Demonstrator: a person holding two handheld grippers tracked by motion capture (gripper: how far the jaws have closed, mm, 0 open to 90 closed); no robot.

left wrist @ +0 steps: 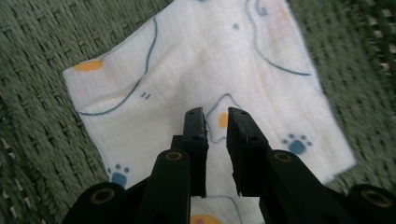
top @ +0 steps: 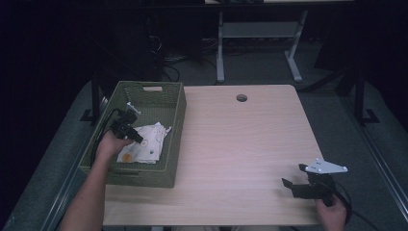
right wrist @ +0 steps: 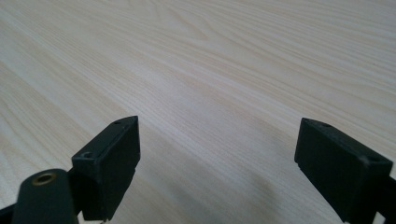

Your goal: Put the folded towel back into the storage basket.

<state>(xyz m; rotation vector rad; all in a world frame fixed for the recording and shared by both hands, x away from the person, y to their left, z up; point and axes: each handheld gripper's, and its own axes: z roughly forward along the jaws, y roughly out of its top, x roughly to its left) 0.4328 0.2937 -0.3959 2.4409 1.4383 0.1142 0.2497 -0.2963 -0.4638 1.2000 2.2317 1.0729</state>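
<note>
We hold the left gripper over the cloth, its jaws parted by a narrow gap with nothing pinched between them, so the cloth looks let go; it lies spread on the floor of the green basket at the table's left edge, likely put there for storing; the basket's walls hem the left hand in, so up is the free way out; our right gripper rests wide open and empty above bare wood, with ample room around.
</note>
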